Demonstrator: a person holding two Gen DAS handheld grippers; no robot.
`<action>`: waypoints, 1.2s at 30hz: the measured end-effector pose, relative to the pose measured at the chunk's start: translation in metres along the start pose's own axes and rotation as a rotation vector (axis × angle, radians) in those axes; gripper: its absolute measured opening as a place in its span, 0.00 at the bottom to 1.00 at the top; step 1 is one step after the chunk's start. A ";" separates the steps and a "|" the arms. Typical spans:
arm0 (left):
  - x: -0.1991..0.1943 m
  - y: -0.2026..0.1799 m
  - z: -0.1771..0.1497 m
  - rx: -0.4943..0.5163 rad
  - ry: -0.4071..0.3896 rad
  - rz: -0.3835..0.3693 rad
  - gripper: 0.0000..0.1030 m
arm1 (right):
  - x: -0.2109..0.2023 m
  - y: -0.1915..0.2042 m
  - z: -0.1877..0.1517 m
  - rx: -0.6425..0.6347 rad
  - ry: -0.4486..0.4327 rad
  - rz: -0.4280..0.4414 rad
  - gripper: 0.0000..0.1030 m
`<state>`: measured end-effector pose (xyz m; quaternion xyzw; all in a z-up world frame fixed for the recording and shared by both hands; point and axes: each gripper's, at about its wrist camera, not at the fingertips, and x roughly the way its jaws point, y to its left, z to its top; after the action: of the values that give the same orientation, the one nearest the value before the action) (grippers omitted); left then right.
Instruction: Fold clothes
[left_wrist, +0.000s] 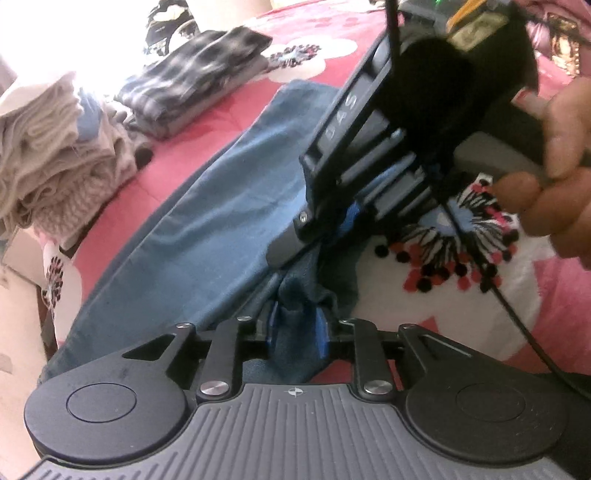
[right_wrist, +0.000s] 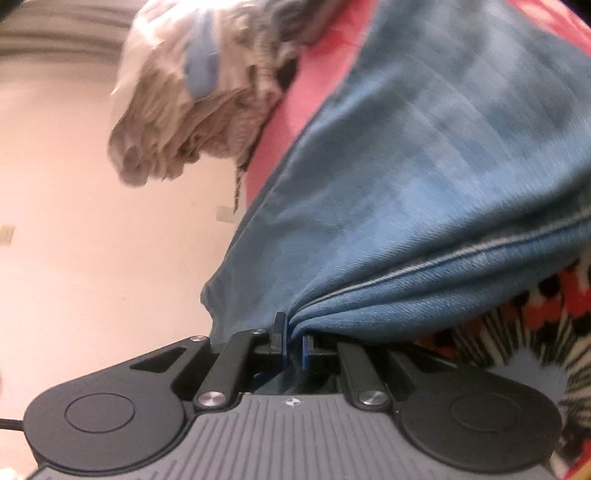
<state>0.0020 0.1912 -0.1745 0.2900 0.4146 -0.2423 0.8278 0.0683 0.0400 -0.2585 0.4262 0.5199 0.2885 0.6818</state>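
Pinching the same bunched end of the blue garment (left_wrist: 192, 221), stretched along the bed (left_wrist: 207, 122), the left gripper (left_wrist: 295, 328) and right gripper (right_wrist: 293, 345) should lift together, level, carrying it over without twisting or sagging.

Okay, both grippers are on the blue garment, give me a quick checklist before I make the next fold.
1. Right gripper clamped on the blue garment: ok, hem bunched between the pads.
2. Left gripper gripping the same garment: ok, cloth sits between its fingers, though less tightly.
3. Garment flat on the bedspread: not ok, it is wrinkled near both grips.
4. Folded plaid clothes and the beige pile clear of the garment: ok, bedspread shows between.
5. Black cable clear of the cloth: cannot tell.
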 end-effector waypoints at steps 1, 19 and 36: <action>0.002 -0.004 0.000 0.011 -0.001 0.020 0.20 | -0.002 -0.001 0.001 0.008 -0.001 -0.007 0.07; 0.000 -0.037 -0.014 0.241 -0.028 0.205 0.10 | 0.003 -0.021 -0.005 0.315 0.114 -0.011 0.16; -0.009 -0.007 0.007 -0.023 0.043 0.022 0.30 | -0.005 -0.002 0.009 0.101 0.040 -0.025 0.07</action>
<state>-0.0028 0.1828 -0.1657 0.2901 0.4317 -0.2222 0.8247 0.0752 0.0326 -0.2570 0.4477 0.5526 0.2618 0.6524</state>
